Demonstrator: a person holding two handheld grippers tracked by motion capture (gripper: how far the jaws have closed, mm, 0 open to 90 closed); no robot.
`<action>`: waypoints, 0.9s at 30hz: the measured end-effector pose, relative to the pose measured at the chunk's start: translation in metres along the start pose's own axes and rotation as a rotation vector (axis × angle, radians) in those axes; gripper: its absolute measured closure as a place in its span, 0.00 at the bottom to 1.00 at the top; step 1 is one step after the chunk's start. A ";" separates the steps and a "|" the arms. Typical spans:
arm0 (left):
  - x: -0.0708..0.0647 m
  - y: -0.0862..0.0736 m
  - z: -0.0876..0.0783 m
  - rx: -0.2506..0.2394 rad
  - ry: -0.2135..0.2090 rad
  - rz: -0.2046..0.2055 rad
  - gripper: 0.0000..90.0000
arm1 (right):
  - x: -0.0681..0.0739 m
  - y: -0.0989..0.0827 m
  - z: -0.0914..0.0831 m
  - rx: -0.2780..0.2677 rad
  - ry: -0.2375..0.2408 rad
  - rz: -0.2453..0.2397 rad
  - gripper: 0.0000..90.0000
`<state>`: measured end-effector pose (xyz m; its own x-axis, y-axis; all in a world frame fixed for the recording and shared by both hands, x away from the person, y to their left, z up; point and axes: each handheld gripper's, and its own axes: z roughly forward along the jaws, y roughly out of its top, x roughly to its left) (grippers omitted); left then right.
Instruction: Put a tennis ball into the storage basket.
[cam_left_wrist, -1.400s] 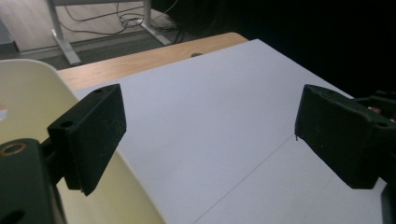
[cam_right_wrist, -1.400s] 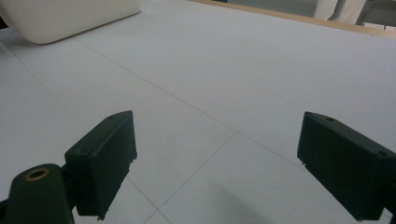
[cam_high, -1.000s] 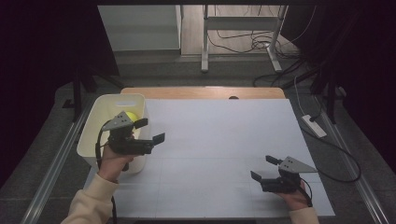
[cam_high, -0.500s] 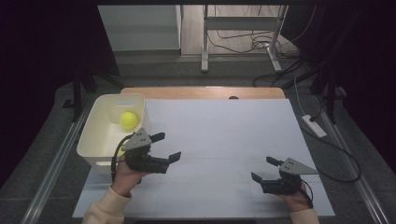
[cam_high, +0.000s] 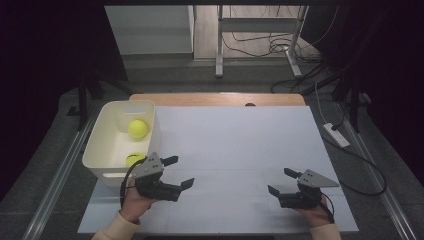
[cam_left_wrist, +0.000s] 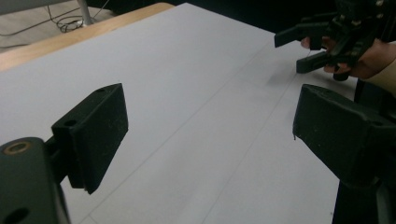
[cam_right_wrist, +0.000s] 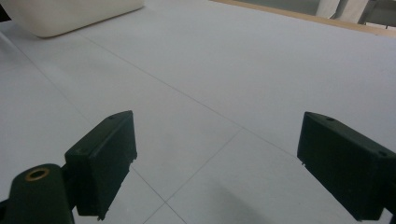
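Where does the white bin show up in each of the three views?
High view: the white bin sits at the table's left edge, two yellow-green balls inside, just beyond the left gripper.
Left gripper view: not in it.
Right gripper view: its rounded lower wall at the top left corner.
Shared landmark: the white table cover with its thin seam lines.

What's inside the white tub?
Two yellow balls lie in the tub: one ball in plain sight, the other ball half hidden behind the left claw.

Yellow-green tennis balls, cream-white bin, white table sheet, black jaws, light wooden table edge
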<state>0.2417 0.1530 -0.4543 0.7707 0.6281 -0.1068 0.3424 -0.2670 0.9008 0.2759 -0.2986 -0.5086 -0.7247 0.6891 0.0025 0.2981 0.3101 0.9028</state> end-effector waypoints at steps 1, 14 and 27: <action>0.000 -0.003 0.000 0.003 0.004 -0.003 0.12 | 0.000 0.000 0.000 0.000 0.000 0.000 0.13; 0.009 -0.043 0.003 0.024 0.057 -0.022 0.12 | 0.001 0.000 0.000 0.001 0.008 -0.004 0.13; 0.010 -0.066 0.001 0.043 0.079 -0.027 0.11 | 0.003 -0.001 -0.001 0.002 0.009 -0.004 0.13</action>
<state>0.2272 0.1765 -0.5154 0.7167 0.6907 -0.0961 0.3867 -0.2789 0.8790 0.2731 -0.2976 -0.5089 -0.7312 0.6821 0.0030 0.2967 0.3141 0.9018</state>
